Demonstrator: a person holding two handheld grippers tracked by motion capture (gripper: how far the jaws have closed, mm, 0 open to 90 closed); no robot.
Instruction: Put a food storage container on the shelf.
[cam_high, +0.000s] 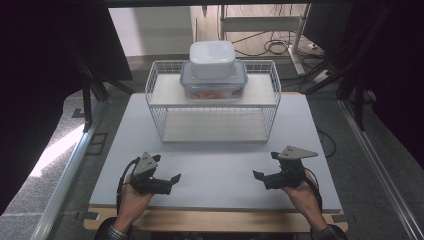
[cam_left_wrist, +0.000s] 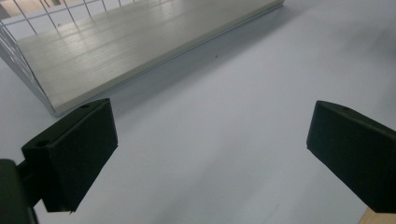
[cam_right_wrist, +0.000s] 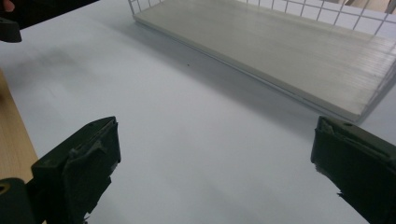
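Both grippers rest low over the table (cam_high: 215, 165), the left gripper (cam_high: 167, 181) and the right gripper (cam_high: 265, 176) each with fingers spread wide apart and nothing between them. Well ahead of both pairs of fingers stands the wire rack (cam_high: 212, 100). On its top shelf, a white box (cam_high: 212, 59) sits on a clear blue-rimmed box (cam_high: 214, 85).

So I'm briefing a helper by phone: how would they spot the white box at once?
Find the white wire rack at the far side of the table. On its top shelf sits a clear box with a blue lid. The white box is stacked on that: smaller, solid white, the highest thing.
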